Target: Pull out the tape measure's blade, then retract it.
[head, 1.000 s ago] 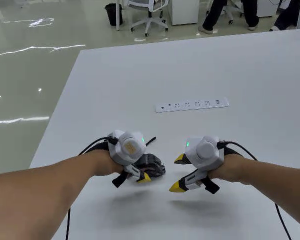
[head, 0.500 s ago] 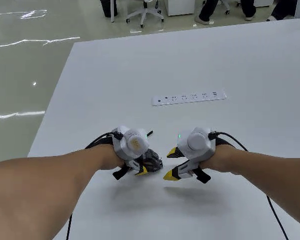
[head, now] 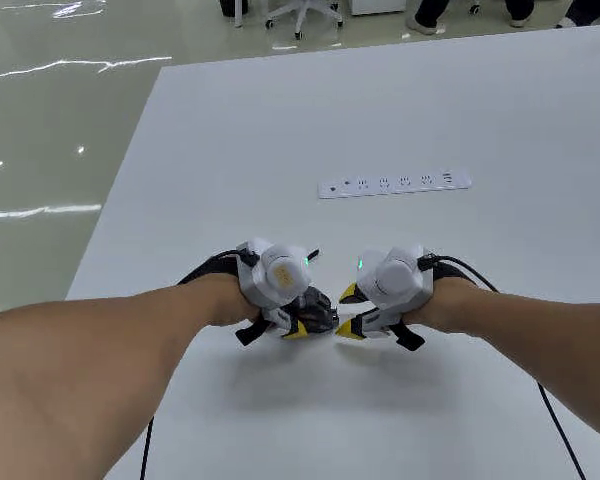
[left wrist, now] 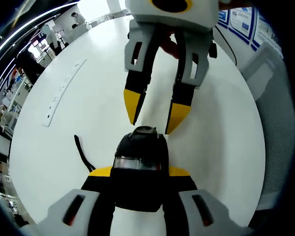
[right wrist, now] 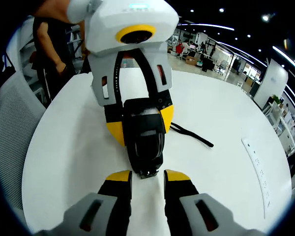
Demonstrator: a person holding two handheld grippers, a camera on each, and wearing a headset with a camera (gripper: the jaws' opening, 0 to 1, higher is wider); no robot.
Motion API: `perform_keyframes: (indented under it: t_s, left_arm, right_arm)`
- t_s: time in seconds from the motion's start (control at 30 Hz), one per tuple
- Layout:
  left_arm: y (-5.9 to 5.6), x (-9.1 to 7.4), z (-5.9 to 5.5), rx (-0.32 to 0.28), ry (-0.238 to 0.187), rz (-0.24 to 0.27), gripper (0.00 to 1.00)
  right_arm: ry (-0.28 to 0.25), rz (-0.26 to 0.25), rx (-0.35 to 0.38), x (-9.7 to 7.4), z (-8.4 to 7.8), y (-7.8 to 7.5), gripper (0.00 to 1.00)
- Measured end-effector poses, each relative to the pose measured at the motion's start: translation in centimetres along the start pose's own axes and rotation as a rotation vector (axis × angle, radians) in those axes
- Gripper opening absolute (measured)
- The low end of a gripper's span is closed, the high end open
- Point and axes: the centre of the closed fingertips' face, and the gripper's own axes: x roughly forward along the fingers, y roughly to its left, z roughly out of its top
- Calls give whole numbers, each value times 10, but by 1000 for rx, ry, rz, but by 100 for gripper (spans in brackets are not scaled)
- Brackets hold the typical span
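In the head view, both tools are seen close together in the lower middle of the frame, over the white table [head: 430, 100]. The tape measure [head: 317, 313], a black case, is clamped between the yellow-tipped jaws of the left tool [head: 305, 325]; whether the case touches the table cannot be told. The right tool [head: 348, 312] is pointed at it from the right of the frame, with its jaws slightly parted and its tips just beside the case's front end. A white power strip [head: 395, 184] is laid well apart from the tools, in the upper middle of the frame. In the left gripper view, the tape measure [left wrist: 140, 157] is shown at the lower centre, gripped on both sides by the left tool [left wrist: 140, 173]. The right tool [left wrist: 155, 112] is seen coming down from the top of the frame, its two yellow tips set apart and brought close to the case's front end. A black strap [left wrist: 81, 150] is seen trailing from the case toward the left of the frame. In the right gripper view, the tape measure [right wrist: 143, 135] is seen at the centre, held from above by the left tool [right wrist: 140, 123]. The blade's small metal end [right wrist: 146, 173] is seen at the case's mouth, between the tips of the right tool [right wrist: 147, 178]; a gap is left on either side, so nothing is gripped by that tool. The blade is not drawn out. A grey mesh chair [right wrist: 10, 128] is shown at the left edge.
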Motion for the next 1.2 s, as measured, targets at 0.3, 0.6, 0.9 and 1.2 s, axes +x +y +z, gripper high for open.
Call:
perform_keyframes:
  t_s: [0.3,0.6,0.9,1.2]
  left_arm:
    - [-21,-4,-2,19,8,-53,33]
    - [-21,-3,-3,2,28,-53,33]
    - [-21,-3,-2,3,24,-58,33]
    - [-21,-2,-1,-3,11,-52,33]
  right_arm:
    - [81,105,-118,5,-10,22,20]
    - [109,100,-107,11,-11,23,16]
    - [138,141,-89,13,-13,24,16]
    - [134,152,-85,13,-14,25,13]
